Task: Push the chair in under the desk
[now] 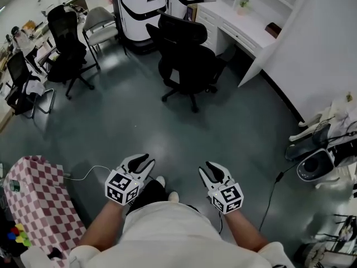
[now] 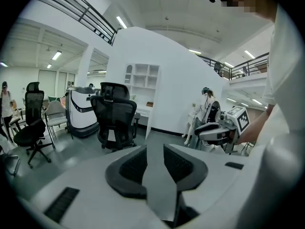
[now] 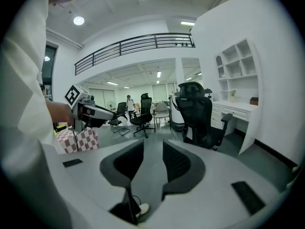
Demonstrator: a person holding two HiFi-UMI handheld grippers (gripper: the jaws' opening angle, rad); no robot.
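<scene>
The black office chair stands on the grey floor just in front of the white desk, its back towards me and its seat partly out from under the desk. It also shows in the left gripper view as the chair and in the right gripper view as the chair, well beyond the jaws. My left gripper and right gripper are held side by side near my body, far from the chair. Both are open with nothing between the jaws.
Another black chair and a grey chair stand at the back left. Two white machines stand behind the chair. A checkered box is at my left, equipment and a cable at my right.
</scene>
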